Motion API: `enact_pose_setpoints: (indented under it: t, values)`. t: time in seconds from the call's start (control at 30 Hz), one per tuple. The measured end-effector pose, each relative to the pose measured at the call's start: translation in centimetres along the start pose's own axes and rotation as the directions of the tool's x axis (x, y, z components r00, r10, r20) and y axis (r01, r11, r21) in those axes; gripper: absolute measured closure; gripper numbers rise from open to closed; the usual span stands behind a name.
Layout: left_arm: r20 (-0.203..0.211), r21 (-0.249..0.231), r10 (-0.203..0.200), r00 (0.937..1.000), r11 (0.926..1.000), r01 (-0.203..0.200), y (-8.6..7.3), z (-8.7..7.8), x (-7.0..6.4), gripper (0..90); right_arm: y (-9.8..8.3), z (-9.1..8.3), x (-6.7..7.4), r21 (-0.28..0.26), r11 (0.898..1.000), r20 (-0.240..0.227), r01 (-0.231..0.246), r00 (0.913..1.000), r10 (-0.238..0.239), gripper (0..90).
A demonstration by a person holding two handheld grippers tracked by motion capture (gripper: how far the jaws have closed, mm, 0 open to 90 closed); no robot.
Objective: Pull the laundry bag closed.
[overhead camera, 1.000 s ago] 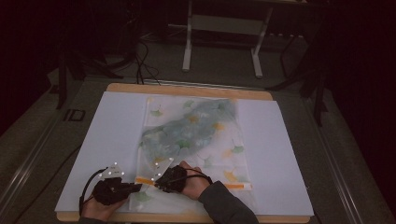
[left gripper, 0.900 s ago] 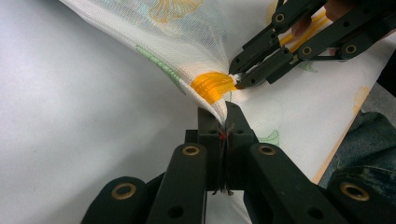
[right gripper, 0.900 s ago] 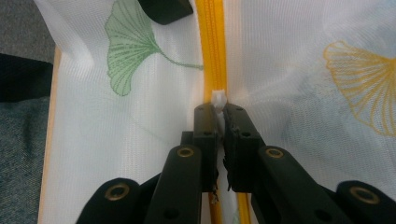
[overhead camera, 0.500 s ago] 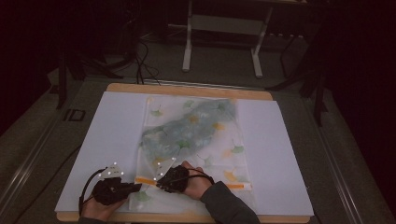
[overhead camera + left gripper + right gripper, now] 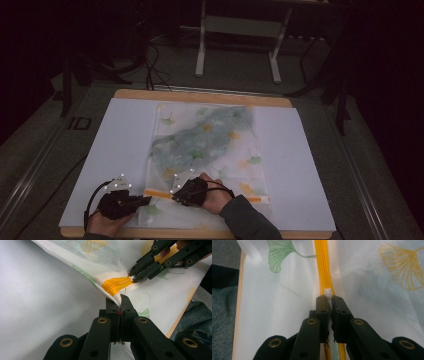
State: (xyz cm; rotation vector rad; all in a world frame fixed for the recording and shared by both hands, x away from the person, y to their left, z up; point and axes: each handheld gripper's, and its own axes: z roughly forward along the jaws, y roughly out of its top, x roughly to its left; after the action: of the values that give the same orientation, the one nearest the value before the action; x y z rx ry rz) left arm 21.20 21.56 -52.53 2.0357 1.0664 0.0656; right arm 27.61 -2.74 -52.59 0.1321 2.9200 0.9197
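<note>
From the high view, a white mesh laundry bag (image 5: 205, 160) printed with ginkgo leaves lies flat on a white sheet (image 5: 115, 145) that covers the wooden bench (image 5: 200, 96). A bluish bundle of cloth (image 5: 200, 140) shows through the mesh in the bag's upper half. An orange zipper (image 5: 250, 199) runs across the bag near its 6 o'clock edge. The left gripper (image 5: 142, 201) sits at the bag's 7 o'clock corner, and the right gripper (image 5: 176, 194) rests on the zipper just beside it, toward 3 o'clock. Behind the bench, at 12 o'clock, stand the grey legs of a metal frame (image 5: 237, 45) on a dark floor, well apart from the work.

In the left gripper view, the left gripper (image 5: 119, 302) has its jaws closed on the bag's corner (image 5: 113, 296), pulling the mesh up into a ridge. At 1 o'clock the right gripper (image 5: 132, 277) pinches the white pull tab (image 5: 131, 277) at the end of the orange zipper (image 5: 116, 285). A denim-clad leg (image 5: 197, 322) shows at 4 o'clock beyond the bench edge.

In the right gripper view, the right gripper (image 5: 329, 300) has its jaws closed on the white pull tab (image 5: 328, 293), with the zipper (image 5: 322, 262) running straight on toward 12 o'clock. A green leaf print (image 5: 278, 255) lies at 11 o'clock, an orange one (image 5: 404, 265) at 2 o'clock.
</note>
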Motion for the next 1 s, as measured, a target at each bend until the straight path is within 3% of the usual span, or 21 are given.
enact_pose_setpoints:
  t: [1.0]
  values:
    - [0.004, -0.009, -0.008, 1.0, 0.9999, 0.008, -0.1, -0.2, 0.1, 88.3, -1.5, -1.2, -0.2, 0.021, 1.0, 0.015, -0.015, 0.9998, 0.015, 85.2]
